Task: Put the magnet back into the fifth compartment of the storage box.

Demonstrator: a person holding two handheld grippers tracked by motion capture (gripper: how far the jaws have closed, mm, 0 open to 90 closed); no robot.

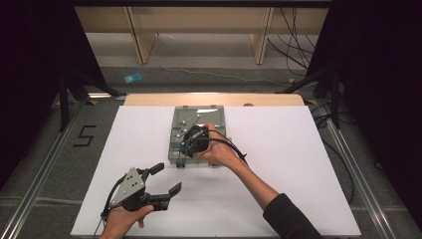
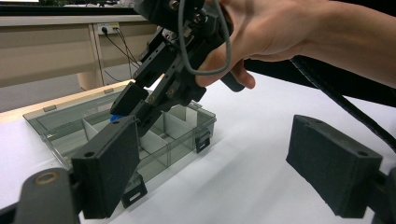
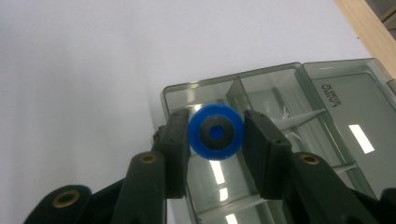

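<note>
Between the right gripper's (image 3: 215,133) own jaws sits a clamped blue ring (image 3: 216,132); left gripper (image 1: 166,179) gapes empty.

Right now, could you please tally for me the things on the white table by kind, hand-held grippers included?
Hand-held grippers: 2, left open, right shut on the blue round part
Clear compartment box: 1
Blue round part: 1
Total: 4

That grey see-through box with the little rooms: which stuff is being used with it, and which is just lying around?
In use:
- clear grey plastic compartment box, lid open
- round blue plastic piece, pinched by right gripper

Lying about:
- small light-blue object on the floor
- loose cables
- left gripper, open, idle
</note>
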